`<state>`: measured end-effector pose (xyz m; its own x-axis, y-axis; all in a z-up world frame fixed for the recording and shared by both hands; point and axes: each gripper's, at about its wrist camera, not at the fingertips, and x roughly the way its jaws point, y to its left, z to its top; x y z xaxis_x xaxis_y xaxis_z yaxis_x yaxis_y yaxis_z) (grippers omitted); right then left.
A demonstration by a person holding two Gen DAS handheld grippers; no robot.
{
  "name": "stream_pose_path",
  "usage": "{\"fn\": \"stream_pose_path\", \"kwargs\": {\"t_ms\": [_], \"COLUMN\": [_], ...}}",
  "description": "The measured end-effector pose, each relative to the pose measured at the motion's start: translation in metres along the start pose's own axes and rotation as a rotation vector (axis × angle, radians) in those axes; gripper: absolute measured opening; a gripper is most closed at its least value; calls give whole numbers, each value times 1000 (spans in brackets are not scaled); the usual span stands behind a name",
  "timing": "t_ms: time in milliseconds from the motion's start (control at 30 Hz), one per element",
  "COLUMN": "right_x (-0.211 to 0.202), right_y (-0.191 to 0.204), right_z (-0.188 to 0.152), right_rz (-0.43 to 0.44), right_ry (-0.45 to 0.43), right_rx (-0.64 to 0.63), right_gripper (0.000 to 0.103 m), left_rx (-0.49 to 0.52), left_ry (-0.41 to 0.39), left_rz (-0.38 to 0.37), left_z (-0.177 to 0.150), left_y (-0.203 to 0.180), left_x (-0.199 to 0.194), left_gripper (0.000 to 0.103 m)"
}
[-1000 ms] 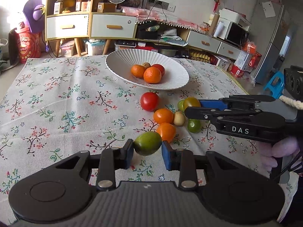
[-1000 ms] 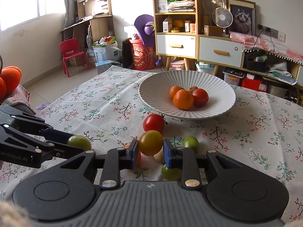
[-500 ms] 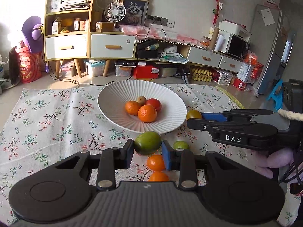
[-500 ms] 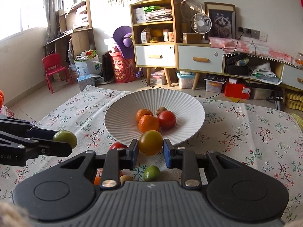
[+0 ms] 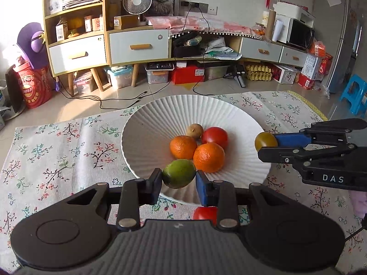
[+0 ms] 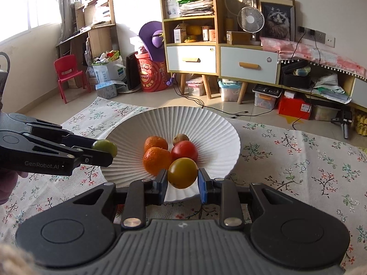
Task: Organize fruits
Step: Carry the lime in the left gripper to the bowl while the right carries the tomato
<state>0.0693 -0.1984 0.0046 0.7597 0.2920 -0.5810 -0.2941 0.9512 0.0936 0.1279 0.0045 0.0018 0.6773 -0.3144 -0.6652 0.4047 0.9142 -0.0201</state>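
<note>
A white ribbed bowl sits on the floral tablecloth and holds two oranges, a red tomato and a small brown fruit. My left gripper is shut on a green fruit over the bowl's near rim; the right wrist view shows the same gripper at the bowl's left edge. My right gripper is shut on a yellow-green tomato above the near rim, also seen at the bowl's right edge as the right gripper.
A red tomato lies on the cloth just behind my left fingers, partly hidden. Beyond the table's far edge are cabinets, storage boxes and cables on the floor. A red chair stands far left and a blue stool far right.
Both grippers have carried their fruit forward from the loose fruit on the cloth to over the bowl's near rim. The bowl now looks much closer.
</note>
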Motion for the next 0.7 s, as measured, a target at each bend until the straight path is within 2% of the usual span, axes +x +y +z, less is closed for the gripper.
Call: {"fn": "stream_pose_path", "kwargs": {"t_ms": [333, 700], "right_x": [24, 36], "right_y": [-4, -4], "right_z": [3, 5], "right_rz": [12, 9], "right_ry": [37, 57], "right_rx": [-47, -89], "right_gripper": [25, 25], "left_rx": [96, 126], "left_ry": [31, 24], "left_rz": [-12, -1], "left_z": [6, 13], "left_y": [-7, -7], "left_x": [23, 36], "left_gripper": [22, 22]}}
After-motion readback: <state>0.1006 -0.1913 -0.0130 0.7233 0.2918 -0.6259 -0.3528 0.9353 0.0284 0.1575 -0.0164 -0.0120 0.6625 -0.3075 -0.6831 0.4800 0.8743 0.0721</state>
